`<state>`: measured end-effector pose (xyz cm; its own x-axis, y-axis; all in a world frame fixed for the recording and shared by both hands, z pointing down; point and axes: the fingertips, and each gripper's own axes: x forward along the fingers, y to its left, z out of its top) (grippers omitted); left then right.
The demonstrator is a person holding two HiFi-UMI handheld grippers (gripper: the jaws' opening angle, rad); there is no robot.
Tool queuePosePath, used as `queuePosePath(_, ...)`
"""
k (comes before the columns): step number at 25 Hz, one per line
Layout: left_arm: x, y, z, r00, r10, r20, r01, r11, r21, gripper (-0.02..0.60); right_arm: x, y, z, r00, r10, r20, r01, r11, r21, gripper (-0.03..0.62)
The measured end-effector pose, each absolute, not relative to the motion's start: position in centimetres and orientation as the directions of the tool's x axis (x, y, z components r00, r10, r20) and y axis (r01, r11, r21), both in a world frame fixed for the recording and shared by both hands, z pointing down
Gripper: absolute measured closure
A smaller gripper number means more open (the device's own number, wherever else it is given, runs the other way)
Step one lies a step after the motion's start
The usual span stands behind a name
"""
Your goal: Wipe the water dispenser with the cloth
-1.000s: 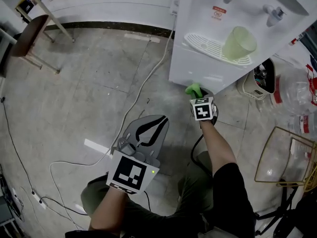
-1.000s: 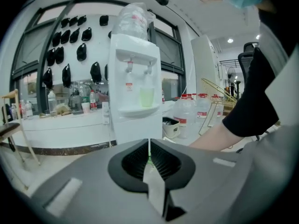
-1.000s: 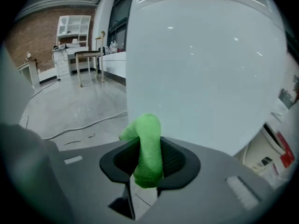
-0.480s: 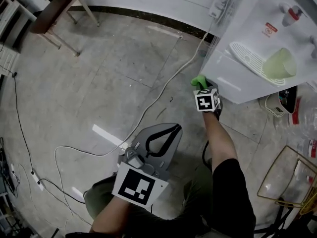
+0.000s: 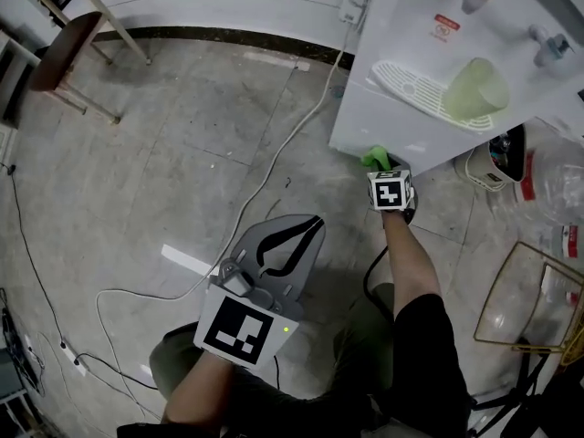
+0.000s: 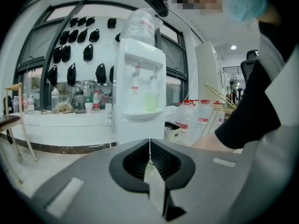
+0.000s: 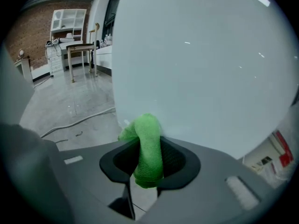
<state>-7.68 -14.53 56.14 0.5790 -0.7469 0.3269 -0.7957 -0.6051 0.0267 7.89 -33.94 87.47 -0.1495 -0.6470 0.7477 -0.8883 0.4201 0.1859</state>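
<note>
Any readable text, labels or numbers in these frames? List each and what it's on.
No text can be read in any view.
On the water dispenser, the red sticker under the red tap: print too small to read.
On the water jugs, red label bands: blurred, unreadable.

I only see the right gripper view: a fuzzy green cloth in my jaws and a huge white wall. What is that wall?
Observer: It's a white plastic water dispenser. The head view shows a pale green plastic cup on its white slotted drip tray.
Operator: Where is my cloth?
Observer: The green cloth sits at the dispenser's bottom front edge, below the tray.
Operator: And my other gripper?
Observer: The left gripper is shut on nothing, held over the grey floor, apart from the dispenser.
</note>
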Motion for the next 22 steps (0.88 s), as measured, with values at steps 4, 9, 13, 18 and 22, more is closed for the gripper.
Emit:
queuePosePath(4, -5.4, -14.8, 56.4, 0.606, -0.723, 0.333, -0.774, -0.632, 0.039, 0.578, 15.7, -32.7, 87.4, -0.048, -0.650, 0.759, -0.917, 0.330, 0.224, 0.477)
queuePosePath(9, -3.2, -15.2, 57.0, 0.630, -0.696, 0.343, -0.751, -0.659, 0.042, 0.578, 22.9, -31.3, 87.0, 0.060, -0.653, 0.755, -0.954, 0.185, 0.235, 0.477)
queuePosePath(13, -2.1, -15.5, 57.0, 0.648, -0.681, 0.340, -0.733, -0.680, 0.036, 0.578, 26.0, -30.4, 86.9, 0.095, -0.654, 0.750, -0.964, 0.128, 0.234, 0.479)
queuePosePath(18, -1.7, -15.7, 57.4, 0.656, -0.668, 0.350, -0.721, -0.692, 0.032, 0.578, 26.3, -29.2, 86.7, 0.071, -0.680, 0.730, -0.983, 0.077, 0.167, 0.477)
queuePosePath(22, -2.0, -16.8, 57.6, 0.666, -0.667, 0.334, -0.708, -0.706, 0.002, 0.578, 23.8, -28.1, 84.9, -0.016, -0.748, 0.664, -0.995, 0.079, 0.065, 0.479)
